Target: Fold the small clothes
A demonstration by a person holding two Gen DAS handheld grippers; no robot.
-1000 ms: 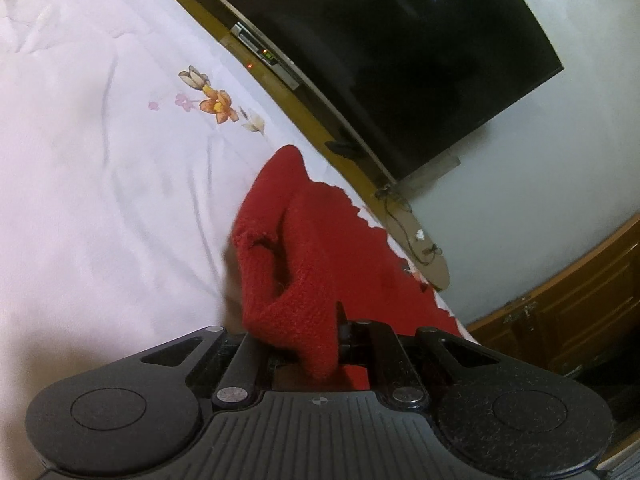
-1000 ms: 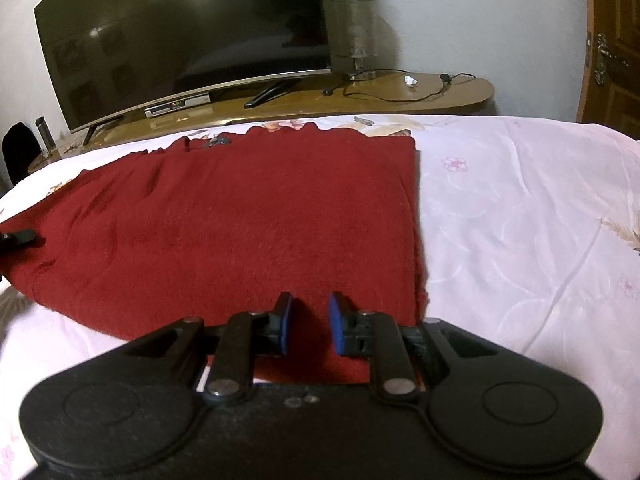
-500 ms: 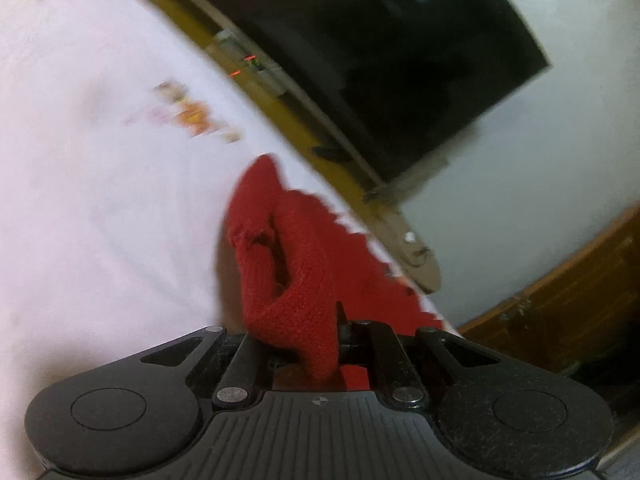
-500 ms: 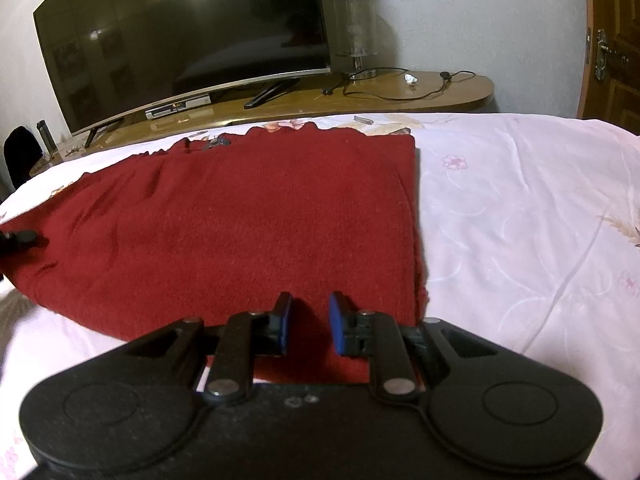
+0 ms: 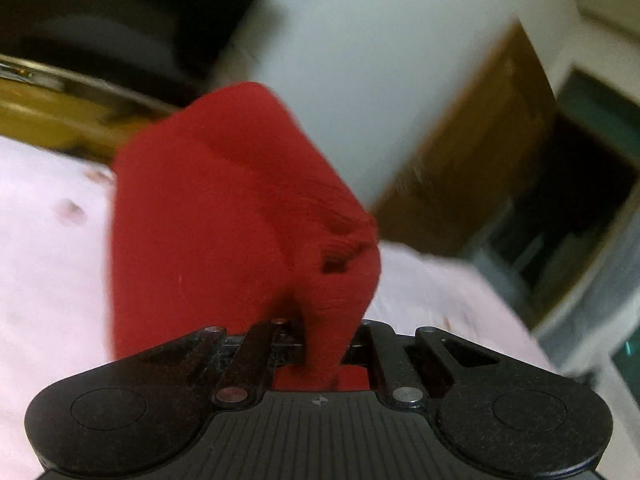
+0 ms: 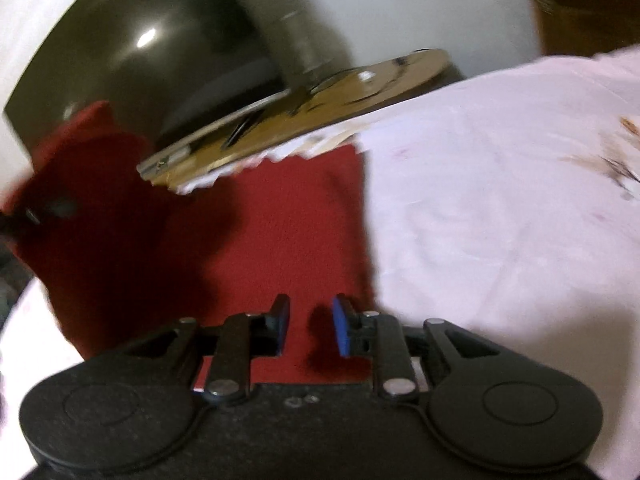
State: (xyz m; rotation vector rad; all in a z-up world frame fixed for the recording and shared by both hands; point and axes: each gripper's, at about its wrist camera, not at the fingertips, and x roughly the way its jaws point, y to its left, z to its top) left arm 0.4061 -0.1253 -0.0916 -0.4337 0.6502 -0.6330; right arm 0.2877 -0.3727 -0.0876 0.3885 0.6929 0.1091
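Red knit garment pinched in left gripper, now lifted off pink floral bedsheet, bunched higher than a second ago. Rest of cloth flat on bed before right gripper; blue pads parting, wider than before, nothing between. Both views newly blurred, tilted.

My left tongs: clamped on a bunched red knit cloth, which rises toward twelve o'clock. Pink bedsheet at nine o'clock; wooden door at two, blurred.
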